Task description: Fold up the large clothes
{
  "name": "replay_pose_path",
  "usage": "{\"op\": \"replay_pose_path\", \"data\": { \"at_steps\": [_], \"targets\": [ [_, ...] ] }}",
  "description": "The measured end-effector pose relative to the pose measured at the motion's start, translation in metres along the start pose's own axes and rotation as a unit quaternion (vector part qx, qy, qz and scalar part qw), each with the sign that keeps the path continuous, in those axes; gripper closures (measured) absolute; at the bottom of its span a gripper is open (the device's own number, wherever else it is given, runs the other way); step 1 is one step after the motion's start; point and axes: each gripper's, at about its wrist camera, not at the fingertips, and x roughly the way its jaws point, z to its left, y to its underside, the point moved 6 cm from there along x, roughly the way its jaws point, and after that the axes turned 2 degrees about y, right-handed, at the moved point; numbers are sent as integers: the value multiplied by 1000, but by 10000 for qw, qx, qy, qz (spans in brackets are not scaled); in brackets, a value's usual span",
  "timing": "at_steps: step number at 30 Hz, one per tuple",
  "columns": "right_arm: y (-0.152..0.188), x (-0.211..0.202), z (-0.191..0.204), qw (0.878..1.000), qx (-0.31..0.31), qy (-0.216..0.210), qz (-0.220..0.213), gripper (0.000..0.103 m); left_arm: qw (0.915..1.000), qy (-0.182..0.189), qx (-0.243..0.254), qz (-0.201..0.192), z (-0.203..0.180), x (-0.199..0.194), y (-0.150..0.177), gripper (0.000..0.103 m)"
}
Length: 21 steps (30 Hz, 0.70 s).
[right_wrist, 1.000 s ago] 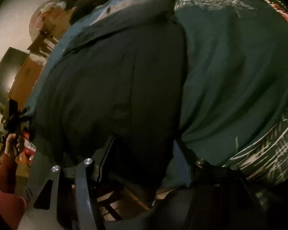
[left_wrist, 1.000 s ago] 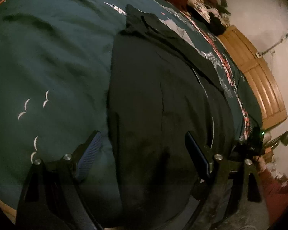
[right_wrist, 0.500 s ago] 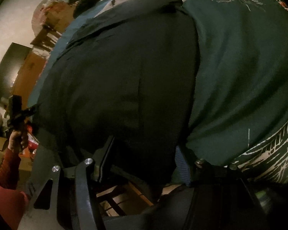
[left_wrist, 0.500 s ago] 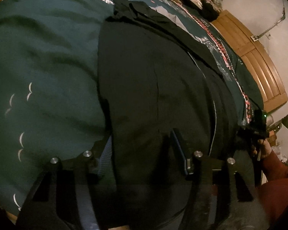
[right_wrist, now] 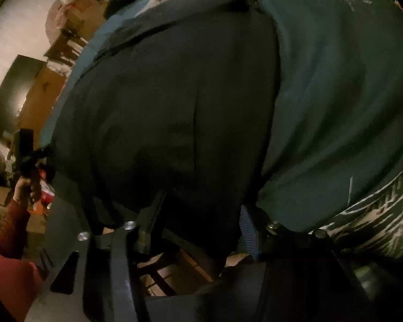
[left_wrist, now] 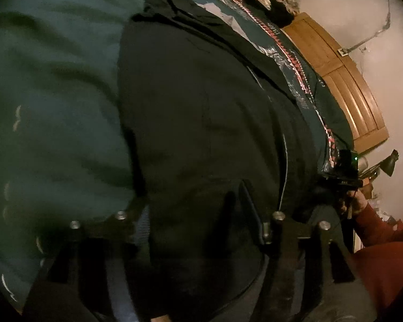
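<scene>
A dark green bedspread [left_wrist: 53, 86] with pale bird marks and a red-and-white patterned border covered the wide surface and filled most of both wrist views. On it lay the large black garment [left_wrist: 201, 123], spread long and flat, its collar end far from the cameras and its near hem hanging over the near edge of the bed. Beyond the bedspread, a light wooden panelled board [left_wrist: 344, 86] stood against a pale wall [left_wrist: 362, 21], and in the right wrist view a dark flat rectangle [right_wrist: 13, 94] leaned at the wall beside brown furniture.

The left gripper [left_wrist: 193, 209] sat at the garment's near hem, at its left corner. Its jaws had just been closing, with a thick fold of the black cloth between them; the blue ribbed pad was at the cloth's left edge and the other finger lay on the fabric. Whether the pads truly pressed the cloth could not be told in the dim light.

The right gripper [right_wrist: 201, 214] straddled the hem's other corner, black cloth filling the gap between its fingers; whether they pinched it could not be told either.

A hand [right_wrist: 24, 187] in a red sleeve [right_wrist: 5, 230] held the other gripper at the left edge of the right wrist view.
</scene>
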Motion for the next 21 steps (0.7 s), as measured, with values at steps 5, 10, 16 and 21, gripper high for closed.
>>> {"op": "replay_pose_path", "data": {
  "at_steps": [5,10,16,21],
  "targets": [
    [-9,-34,20,9981,103,-482,-369,93,9919,924,-550,-682,-31,-35,-22,98],
    [-43,-96,35,9758,552,-1733,-1214,94,9621,1995,-997,-1570,-47,-73,-74,97],
    [-123,-117,18,9540,1041,-2292,-1629,97,9436,2278,-1370,-1974,-36,-71,-169,97],
    [-233,-103,-27,9496,1537,-2166,-1664,98,9420,1893,-2078,-1833,14,-13,-236,87]
  ]
}}
